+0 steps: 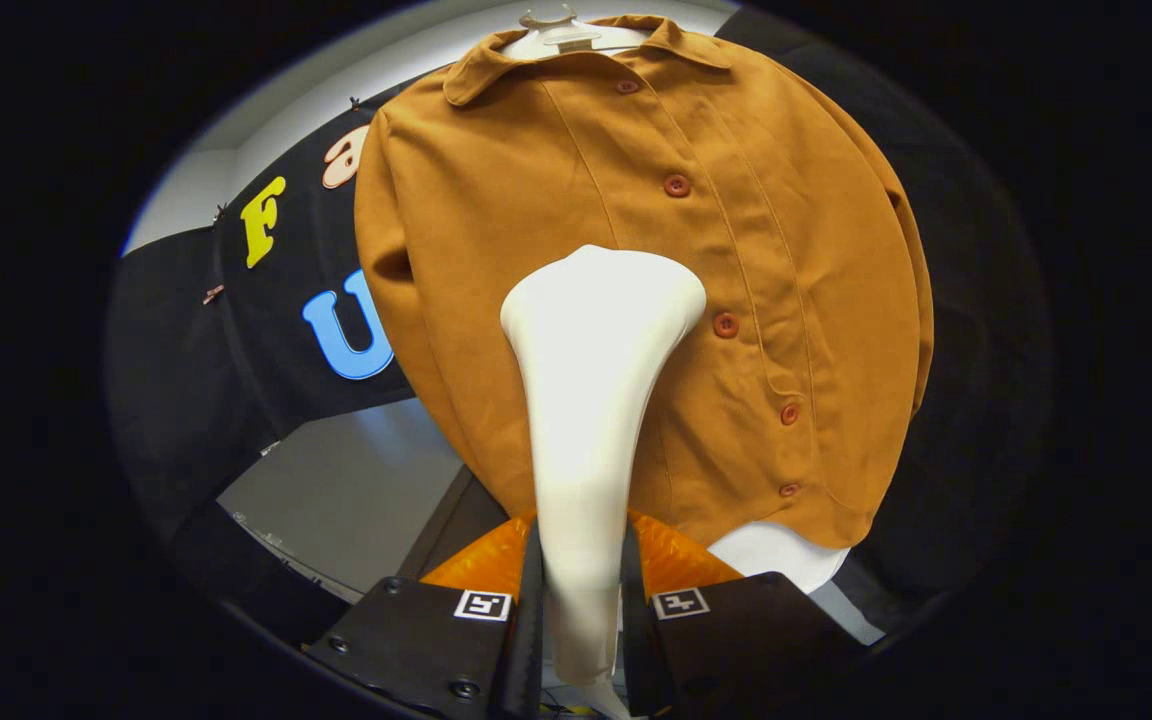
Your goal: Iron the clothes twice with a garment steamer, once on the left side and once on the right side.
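Gripper view: we see the gripper [581, 600] closed tight on the slim handle of a white garment steamer [591, 400], one finger pressing on each side of it, so the jaws stand only as far apart as the handle is thick. The steamer runs straight ahead from between the fingers and widens into a broad, rounded head, which we see from its back. That head lies over the front of a brown buttoned shirt [656, 280], on the panel to the left of the button row, about mid-height on the garment; we cannot tell whether the head touches the cloth or sits just off it. The shirt hangs on a pale hanger [561, 35], whose hook shows above the collar [576, 60]. The collar is folded down and the shirt is buttoned closed. Five reddish buttons [676, 185] run down the placket to the right of the steamer head. One sleeve [391, 280] hangs down along the shirt's left edge, beside the dark booth wall [236, 380]. Below the hem, a white rounded form [781, 555] peeks out beyond the right finger. Left of the fingers and under the wall cloth we note a grey surface [346, 500].
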Available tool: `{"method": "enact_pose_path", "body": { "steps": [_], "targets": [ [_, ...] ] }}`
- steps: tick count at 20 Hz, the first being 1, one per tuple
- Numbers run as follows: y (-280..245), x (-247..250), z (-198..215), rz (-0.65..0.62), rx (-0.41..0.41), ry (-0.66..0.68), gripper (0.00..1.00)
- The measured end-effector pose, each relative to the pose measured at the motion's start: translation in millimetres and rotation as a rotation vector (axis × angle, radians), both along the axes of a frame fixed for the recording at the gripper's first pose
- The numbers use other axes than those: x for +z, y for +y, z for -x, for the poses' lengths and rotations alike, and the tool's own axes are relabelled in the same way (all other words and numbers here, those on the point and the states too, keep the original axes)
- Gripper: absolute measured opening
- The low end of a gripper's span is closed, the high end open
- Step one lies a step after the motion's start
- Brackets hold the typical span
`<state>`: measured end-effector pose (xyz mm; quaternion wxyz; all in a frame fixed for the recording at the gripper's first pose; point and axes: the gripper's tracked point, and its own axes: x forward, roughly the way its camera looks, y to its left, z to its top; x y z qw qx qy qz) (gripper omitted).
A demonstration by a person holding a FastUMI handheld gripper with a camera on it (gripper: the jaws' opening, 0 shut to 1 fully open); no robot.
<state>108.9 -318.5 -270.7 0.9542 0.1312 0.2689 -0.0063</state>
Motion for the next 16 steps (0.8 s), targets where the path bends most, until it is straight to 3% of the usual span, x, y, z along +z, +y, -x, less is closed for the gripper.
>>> {"method": "enact_pose_path", "body": {
  "steps": [7, 16],
  "targets": [
    [3, -24, 23, -0.01, -0.014, 0.064, 0.36],
    [-23, 90, 23, 0.092, -0.064, -0.172, 0.36]
  ]
}}
